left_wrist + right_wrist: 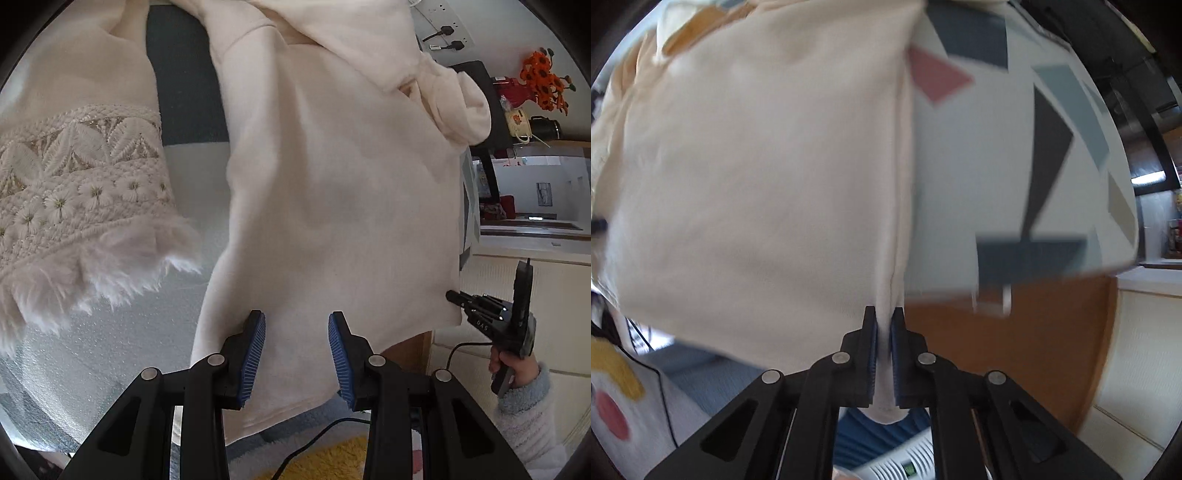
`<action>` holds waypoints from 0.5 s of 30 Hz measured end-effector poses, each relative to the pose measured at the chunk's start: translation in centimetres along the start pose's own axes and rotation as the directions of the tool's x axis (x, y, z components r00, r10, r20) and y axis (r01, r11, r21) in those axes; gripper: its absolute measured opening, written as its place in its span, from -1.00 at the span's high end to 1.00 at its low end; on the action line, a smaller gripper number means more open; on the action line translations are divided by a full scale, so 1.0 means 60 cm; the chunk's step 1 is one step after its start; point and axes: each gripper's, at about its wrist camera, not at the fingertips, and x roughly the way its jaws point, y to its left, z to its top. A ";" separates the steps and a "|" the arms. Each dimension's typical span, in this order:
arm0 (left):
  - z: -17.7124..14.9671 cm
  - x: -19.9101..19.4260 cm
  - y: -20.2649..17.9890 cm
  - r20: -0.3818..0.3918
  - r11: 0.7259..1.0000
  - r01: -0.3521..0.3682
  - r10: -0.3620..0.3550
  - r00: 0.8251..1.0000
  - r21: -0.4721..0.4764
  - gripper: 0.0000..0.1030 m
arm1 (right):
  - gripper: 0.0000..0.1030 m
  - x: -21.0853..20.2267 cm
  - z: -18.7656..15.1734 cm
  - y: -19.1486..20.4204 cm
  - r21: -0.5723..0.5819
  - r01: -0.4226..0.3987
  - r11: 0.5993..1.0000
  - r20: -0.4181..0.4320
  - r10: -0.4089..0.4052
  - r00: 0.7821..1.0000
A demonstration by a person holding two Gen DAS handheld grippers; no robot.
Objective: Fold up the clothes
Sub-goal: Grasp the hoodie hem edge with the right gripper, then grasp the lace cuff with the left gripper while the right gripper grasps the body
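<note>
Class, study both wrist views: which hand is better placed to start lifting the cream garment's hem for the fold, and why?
Right. The right gripper is already shut on the cream garment at its side seam by the hem. The left gripper is open, its pads either side of the hem but not pressing, so it probably must close first.

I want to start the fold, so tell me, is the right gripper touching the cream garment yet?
Touching. In the right wrist view the right gripper has its blue pads pinched shut on the cream garment along its edge seam.

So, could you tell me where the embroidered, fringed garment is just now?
In the left wrist view, the embroidered garment lies at the far left, beside the plain cream garment and apart from the left gripper.
</note>
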 end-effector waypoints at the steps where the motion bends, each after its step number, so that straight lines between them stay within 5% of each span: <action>1: 0.000 -0.007 0.000 0.007 1.000 0.010 -0.010 1.000 -0.002 0.32 | 0.86 -0.005 -0.008 0.004 -0.001 0.000 1.000 0.004 0.000 1.000; 3: 0.002 -0.030 -0.003 0.034 0.999 0.043 -0.043 0.998 0.001 0.32 | 0.66 -0.042 -0.004 0.005 0.036 -0.041 0.999 0.068 0.039 0.997; 4: 0.004 -0.045 -0.006 0.052 0.998 0.064 -0.064 0.997 0.004 0.32 | 0.37 -0.066 0.000 0.006 0.054 -0.061 0.997 0.110 0.055 0.992; 6: 0.012 -0.087 -0.012 0.108 0.995 0.100 -0.101 0.989 0.016 0.32 | -0.06 -0.135 0.016 0.015 0.050 -0.092 0.995 0.229 0.078 0.970; 7: 0.016 -0.115 -0.015 0.147 0.993 0.113 -0.115 0.982 0.024 0.32 | -0.09 -0.175 0.026 0.024 0.031 -0.101 0.994 0.293 0.087 0.952; 10: 0.029 -0.209 -0.017 0.279 0.991 0.123 -0.130 0.951 0.044 0.32 | -0.09 -0.296 0.060 0.052 -0.041 -0.111 0.993 0.474 0.117 0.872; 13: 0.036 -0.305 -0.004 0.417 0.992 0.122 -0.123 0.901 0.028 0.32 | -0.13 -0.398 0.106 0.077 -0.127 -0.127 0.984 0.622 0.179 0.762; 15: 0.035 -0.356 0.011 0.499 0.995 0.100 -0.087 0.862 0.001 0.13 | -0.27 -0.442 0.152 0.095 -0.189 -0.130 0.973 0.682 0.225 0.696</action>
